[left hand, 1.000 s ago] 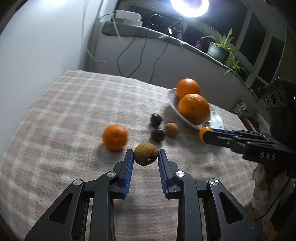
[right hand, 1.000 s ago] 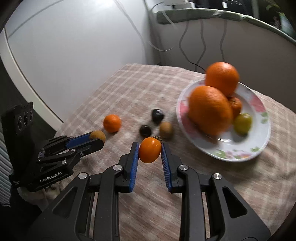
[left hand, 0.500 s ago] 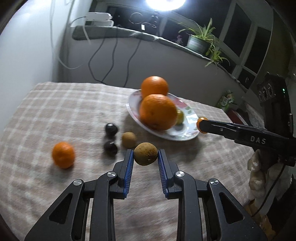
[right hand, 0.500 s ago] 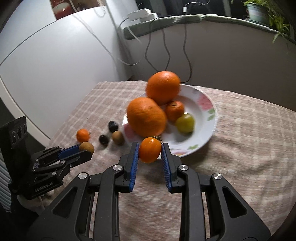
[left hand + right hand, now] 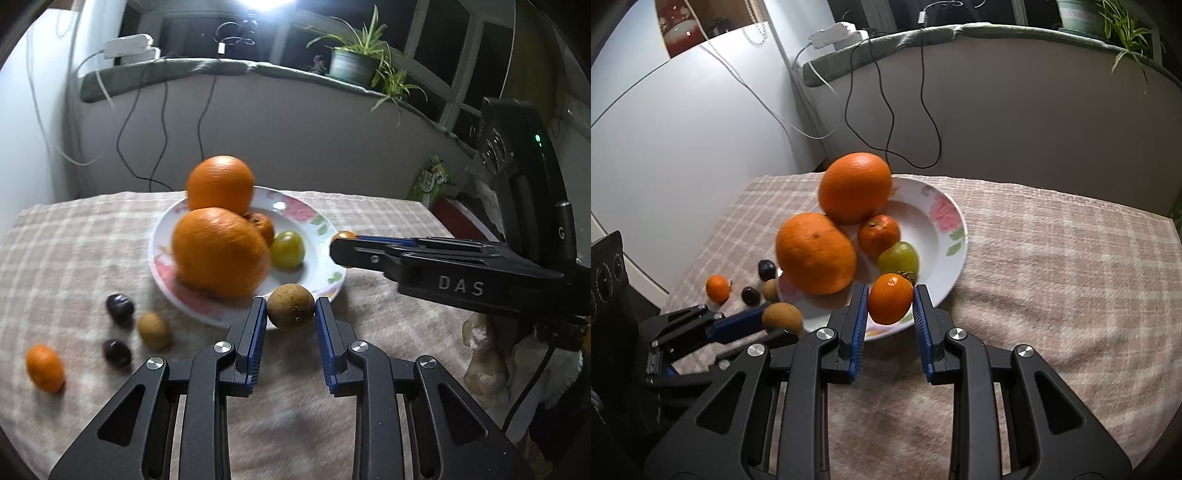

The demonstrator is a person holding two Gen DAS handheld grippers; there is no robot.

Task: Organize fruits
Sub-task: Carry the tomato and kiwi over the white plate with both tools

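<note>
**Over the plate's near rim, two fruits held in the tongs**

Between the blue pads of our left gripper (image 5: 290, 309) sits a round brown fruit (image 5: 290, 305), clamped on both sides and lifted clear of the checked tablecloth (image 5: 74, 240). Just beyond the tips lies the white flowered plate (image 5: 295, 206), its near rim right under the brown fruit. Our right gripper (image 5: 890, 308) is likewise clenched, on a small orange persimmon-like fruit (image 5: 890, 303) with a dark stem cap, and it too hangs over the plate's near edge (image 5: 955, 258).

Ahead of both tongs, on the plate, we see two large oranges (image 5: 815, 253) (image 5: 854, 187), one behind the other, with a small orange fruit (image 5: 878, 235) and a yellow-green fruit (image 5: 898, 257) just beside them, nearer our right tongs.

To the left of our left tongs, on the cloth, lie two dark fruits (image 5: 120, 308) (image 5: 117, 353), a small brown fruit (image 5: 154, 330) just beside them, and farther left a small orange fruit (image 5: 45, 367), well apart from the plate.

From the left wrist view, our right tongs reach in from the right, tips at the plate's right rim. Beyond the table we see a ledge with a potted plant (image 5: 354, 62) and hanging cables (image 5: 162, 122).
</note>
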